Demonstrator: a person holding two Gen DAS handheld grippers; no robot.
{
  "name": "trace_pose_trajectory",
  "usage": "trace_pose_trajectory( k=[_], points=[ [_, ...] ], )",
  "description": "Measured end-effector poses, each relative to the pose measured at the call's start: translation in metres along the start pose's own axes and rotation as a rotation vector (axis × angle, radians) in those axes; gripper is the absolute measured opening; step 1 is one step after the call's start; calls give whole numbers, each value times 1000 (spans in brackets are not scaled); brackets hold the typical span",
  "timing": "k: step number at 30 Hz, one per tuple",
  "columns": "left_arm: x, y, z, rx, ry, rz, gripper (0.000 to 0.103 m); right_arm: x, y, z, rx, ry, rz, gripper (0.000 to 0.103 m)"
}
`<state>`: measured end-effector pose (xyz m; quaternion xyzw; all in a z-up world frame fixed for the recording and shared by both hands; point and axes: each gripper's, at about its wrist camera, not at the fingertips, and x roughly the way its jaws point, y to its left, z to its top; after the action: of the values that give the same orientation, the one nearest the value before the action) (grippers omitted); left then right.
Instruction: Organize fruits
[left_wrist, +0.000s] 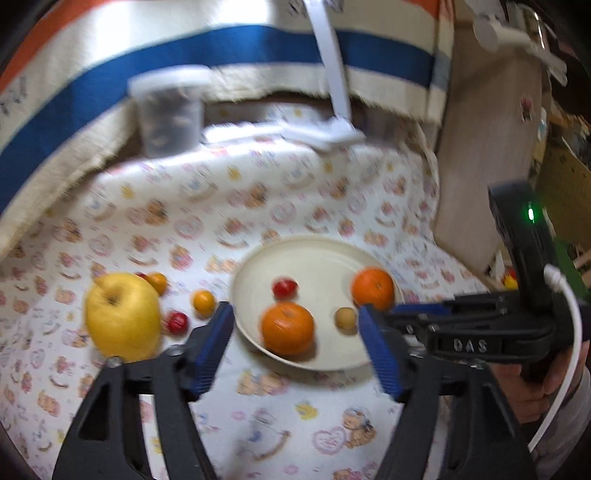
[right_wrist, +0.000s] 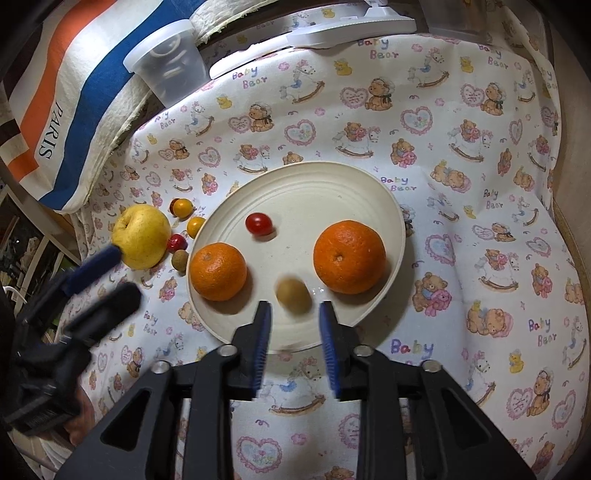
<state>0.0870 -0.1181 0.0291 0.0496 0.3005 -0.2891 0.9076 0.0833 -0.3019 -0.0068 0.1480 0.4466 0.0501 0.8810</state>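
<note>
A cream plate (right_wrist: 306, 173) (left_wrist: 314, 251) holds two oranges (right_wrist: 218, 271) (right_wrist: 349, 256), a red cherry tomato (right_wrist: 259, 223) and a small brown fruit (right_wrist: 293, 295). My right gripper (right_wrist: 294, 308) hangs over the plate's near rim, open; the blurred brown fruit lies just past its tips with neither pad touching it. Left of the plate sit a yellow apple (right_wrist: 142, 236) (left_wrist: 123, 321), two small orange tomatoes (right_wrist: 195, 226), a red one (right_wrist: 177, 242) and a brown fruit (right_wrist: 180, 257). My left gripper (left_wrist: 295, 314) (right_wrist: 125, 272) stands open and empty beside the apple.
A clear plastic cup (right_wrist: 170, 66) and a white lamp base (right_wrist: 314, 37) stand at the back. A striped PARIS bag (right_wrist: 74, 110) lies along the left. A wooden board (left_wrist: 487, 147) rises on the right. A bear-print cloth (right_wrist: 461, 221) covers the table.
</note>
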Motion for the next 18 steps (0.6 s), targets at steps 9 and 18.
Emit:
trace_pose_trajectory(
  k=[9,18],
  points=[
    [-27,28,15,-58,-102,77,79,-12,4,0,-12,-77,-18,39],
    [-50,50,22,-97,-158,140,87,-33,11,1,-51,-239,-64,47]
  ],
)
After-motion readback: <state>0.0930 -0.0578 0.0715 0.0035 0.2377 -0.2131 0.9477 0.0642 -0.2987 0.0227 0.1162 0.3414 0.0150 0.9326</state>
